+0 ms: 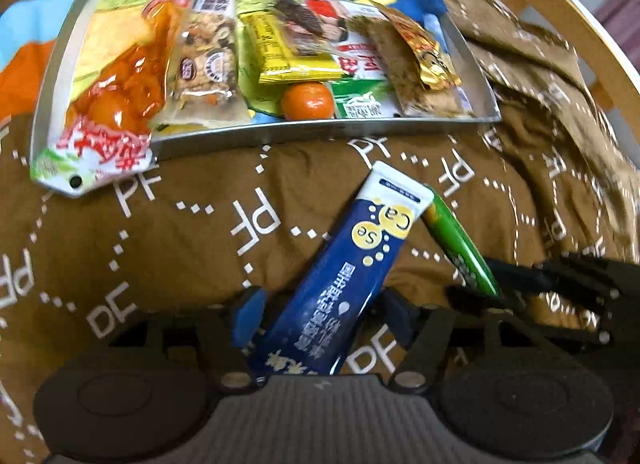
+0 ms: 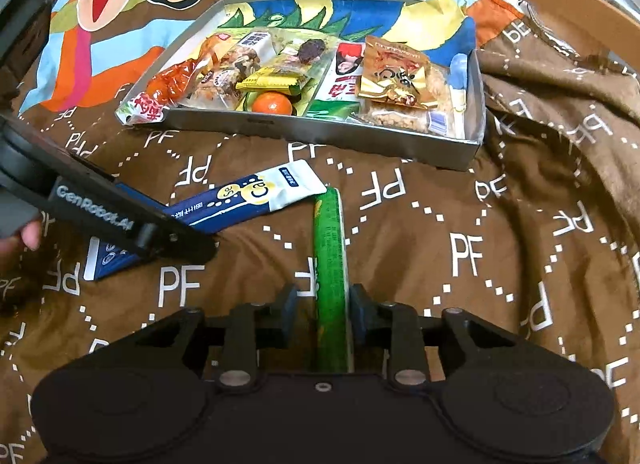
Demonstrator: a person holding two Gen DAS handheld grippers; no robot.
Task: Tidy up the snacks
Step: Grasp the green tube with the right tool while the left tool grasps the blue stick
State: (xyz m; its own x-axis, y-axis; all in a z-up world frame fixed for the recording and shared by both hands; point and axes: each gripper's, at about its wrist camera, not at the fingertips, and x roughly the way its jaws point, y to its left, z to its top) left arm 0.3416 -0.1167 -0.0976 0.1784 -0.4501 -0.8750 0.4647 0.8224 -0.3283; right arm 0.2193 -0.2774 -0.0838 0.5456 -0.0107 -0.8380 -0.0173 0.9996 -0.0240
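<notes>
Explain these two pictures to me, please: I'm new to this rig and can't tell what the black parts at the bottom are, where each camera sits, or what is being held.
The black parts are two hand-held grippers, each with two fingers; a person carries one in each hand. Each has a fisheye camera that looks forward along its fingers, so one picture comes from each gripper.

In the left wrist view, the left gripper has the blue sachet between its fingers. The jaws are not clearly closed on it, so I cannot tell whether it is gripped.

In the right wrist view, the right gripper has the green stick pack between its fingers, with small gaps on both sides, so it looks open. The left gripper shows there at the left.

Both packs lie on a brown blanket printed with "PF". Beyond them a grey tray holds snack packets and a small orange.
</notes>
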